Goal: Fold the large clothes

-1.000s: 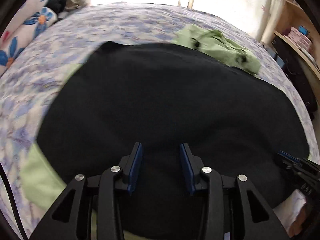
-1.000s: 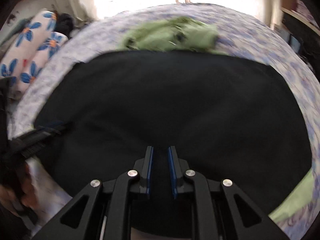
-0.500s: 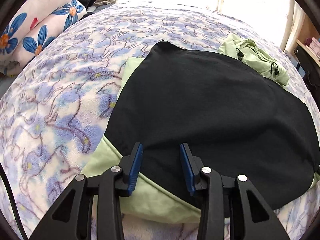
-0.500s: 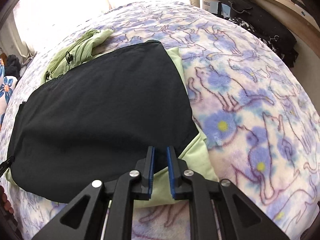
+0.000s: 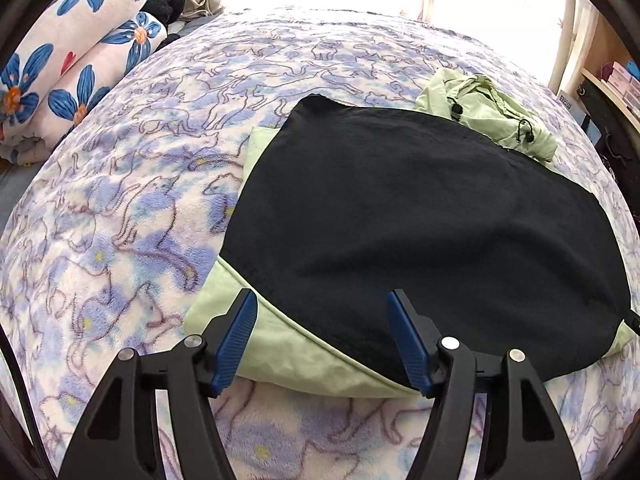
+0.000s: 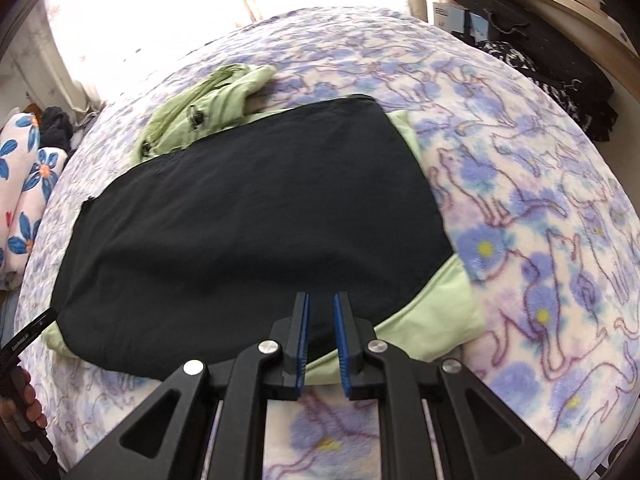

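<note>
While one black garment (image 5: 420, 216) lies spread flat across the middle of the bed blanket (image 5: 120, 216), it covers most of one pale green garment (image 5: 304, 364), whose hem shows along the black cloth's near edge and whose bunched hood end (image 5: 484, 112) lies toward the blanket's far edge. Two flowered rolls of bedding (image 5: 72, 64) lie stacked off the blanket's far left corner.

Two grippers are in view, both pointing steeply down at the near edge of the clothes. On the left gripper (image 5: 320, 340) the jaws have just been opening and stand wide apart; the green hem and the black edge show in the gap, but the blue pads (image 5: 236, 340) do not press on them. Over on the right gripper (image 6: 320, 344) a narrow gap remains between the pads; black cloth shows through it, and whether any cloth is pinched I cannot tell. One hand (image 6: 30, 404) shows at the left edge of the right wrist view, wrapped round the other gripper's handle.
</note>
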### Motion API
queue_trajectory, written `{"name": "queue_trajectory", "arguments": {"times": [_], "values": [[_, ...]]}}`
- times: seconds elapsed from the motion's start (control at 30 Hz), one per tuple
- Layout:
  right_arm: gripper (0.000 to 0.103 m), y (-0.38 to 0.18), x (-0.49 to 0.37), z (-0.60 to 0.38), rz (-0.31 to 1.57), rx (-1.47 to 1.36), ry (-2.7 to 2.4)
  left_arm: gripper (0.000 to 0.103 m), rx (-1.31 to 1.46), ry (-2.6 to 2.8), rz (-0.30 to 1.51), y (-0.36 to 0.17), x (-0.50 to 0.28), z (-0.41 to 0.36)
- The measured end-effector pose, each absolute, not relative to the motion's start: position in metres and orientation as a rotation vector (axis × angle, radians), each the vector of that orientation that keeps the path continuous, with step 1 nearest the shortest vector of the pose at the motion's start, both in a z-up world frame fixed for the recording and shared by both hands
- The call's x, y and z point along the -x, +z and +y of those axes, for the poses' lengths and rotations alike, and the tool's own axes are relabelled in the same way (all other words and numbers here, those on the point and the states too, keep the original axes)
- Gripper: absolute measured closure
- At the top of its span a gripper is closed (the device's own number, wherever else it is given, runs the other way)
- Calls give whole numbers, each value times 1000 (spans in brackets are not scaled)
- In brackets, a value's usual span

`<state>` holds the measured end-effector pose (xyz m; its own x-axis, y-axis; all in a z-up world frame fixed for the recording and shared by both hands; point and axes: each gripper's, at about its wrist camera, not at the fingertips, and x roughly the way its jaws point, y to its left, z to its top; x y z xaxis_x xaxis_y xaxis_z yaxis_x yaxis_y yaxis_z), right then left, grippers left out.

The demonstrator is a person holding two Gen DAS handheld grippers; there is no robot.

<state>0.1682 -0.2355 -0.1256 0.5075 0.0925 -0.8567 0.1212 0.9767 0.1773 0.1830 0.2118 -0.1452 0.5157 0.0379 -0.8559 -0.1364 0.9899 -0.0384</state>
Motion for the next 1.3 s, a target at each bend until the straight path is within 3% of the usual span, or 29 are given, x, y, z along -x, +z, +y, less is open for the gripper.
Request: {"name": "queue_trajectory", "arguments": {"times": [0.93, 1.3], "values": [[91, -144, -209, -188, 1142, -115, 117, 37, -76, -56, 1076, -132, -238, 136], [91, -63, -289, -184, 1016, -23, 100, 37, -143, -171, 1050, -72, -356, 106]]}}
